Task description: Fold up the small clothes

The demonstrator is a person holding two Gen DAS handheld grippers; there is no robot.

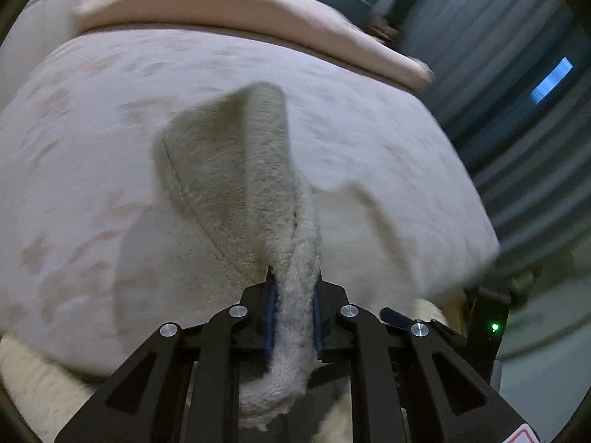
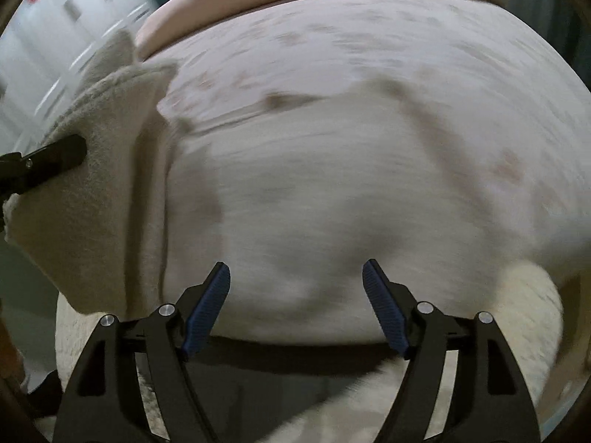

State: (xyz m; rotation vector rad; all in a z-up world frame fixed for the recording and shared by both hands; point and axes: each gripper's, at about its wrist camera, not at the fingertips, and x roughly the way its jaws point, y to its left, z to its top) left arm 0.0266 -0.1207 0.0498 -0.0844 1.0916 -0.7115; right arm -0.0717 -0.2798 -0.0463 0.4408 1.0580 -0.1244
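Pale, faintly patterned bedding (image 1: 110, 140) is being used as the work surface, with a long pink cushion (image 1: 207, 3) lying along its far edge and grey vertical slats (image 1: 517, 74) showing beyond on the right of the left wrist view. Both views are being smeared by motion blur, so fine detail cannot be told.

A cream, fleecy small garment (image 2: 303, 199) is being spread over the bedding, its near edge reaching the front of the bed. One edge of it (image 1: 236, 170) is being pinched by the left gripper (image 1: 293, 306), whose blue pads are being pressed together on the fabric, and that flap is being held up off the surface; the raised flap (image 2: 99, 170) is also being seen at the left of the right wrist view. The right gripper (image 2: 295, 310) is being held just over the near part of the garment with its jaws spread and nothing between them.

A first fold is judged to be under way. For the next move, the lifted flap is probably going to need carrying across the garment's body and laying flat, while the spread gripper is being brought down to steady or take the near hem.
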